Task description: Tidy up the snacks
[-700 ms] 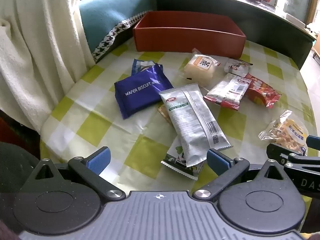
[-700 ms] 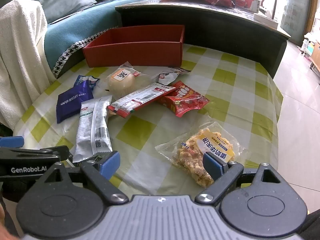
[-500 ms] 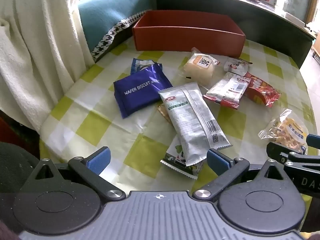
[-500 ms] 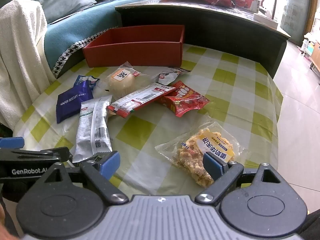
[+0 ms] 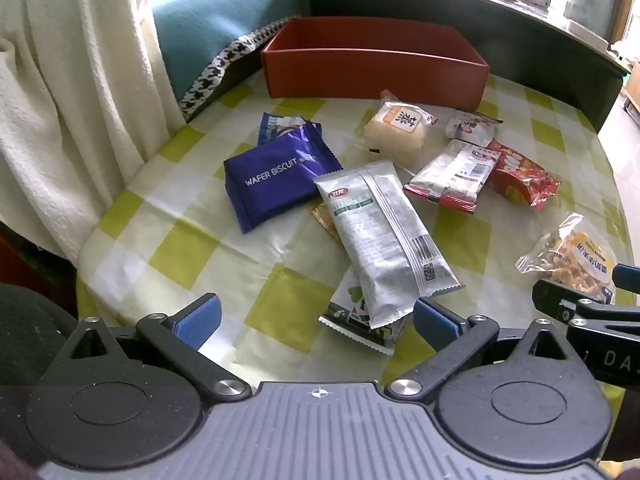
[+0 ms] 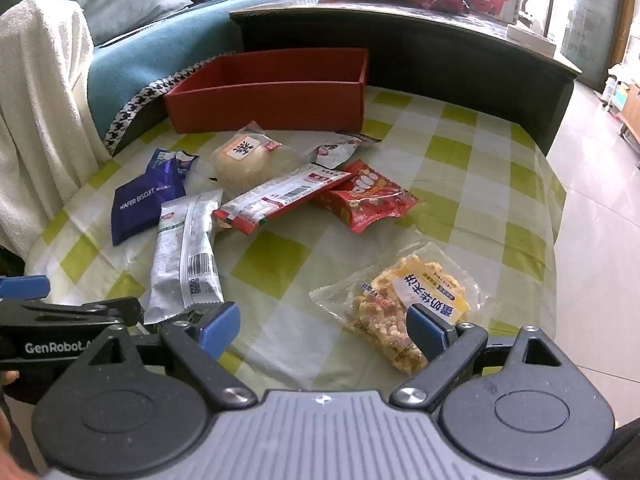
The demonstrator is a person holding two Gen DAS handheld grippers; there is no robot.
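A low table covered by a yellow-green and white checked cloth (image 5: 188,256) holds a scatter of snack packets. Its left edge meets a sofa draped with a cream blanket (image 5: 72,92); its far edge butts against a dark, higher table (image 6: 440,52). On the right the cloth falls away to bare tiled floor (image 6: 592,216). The right half of the cloth is largely bare, and so is a strip at the near left.

A red box (image 5: 372,68) sits open at the far edge of the cloth. In front of it lie a pale round cake in a clear wrapper (image 5: 396,132) and a small white packet (image 5: 472,128). Nearer come a purple wafer biscuit pack (image 5: 280,176) overlapping a blue packet (image 5: 276,124), a long white-and-red packet (image 5: 452,176) lying over a red packet (image 5: 520,178), and a long silver packet (image 5: 384,240) lying on top of a dark green-and-white packet (image 5: 360,320).

The left gripper (image 5: 316,320) hangs over the near edge with its jaws spread wide and nothing between them; the silver packet's near end lies just ahead, towards its right finger. The right gripper (image 6: 320,328) is also spread and holds nothing. A clear bag of golden crispy pieces (image 6: 400,304) lies just ahead of its right fingertip (image 6: 424,328), which overlaps the bag's near edge in the right wrist view; whether it touches cannot be told.
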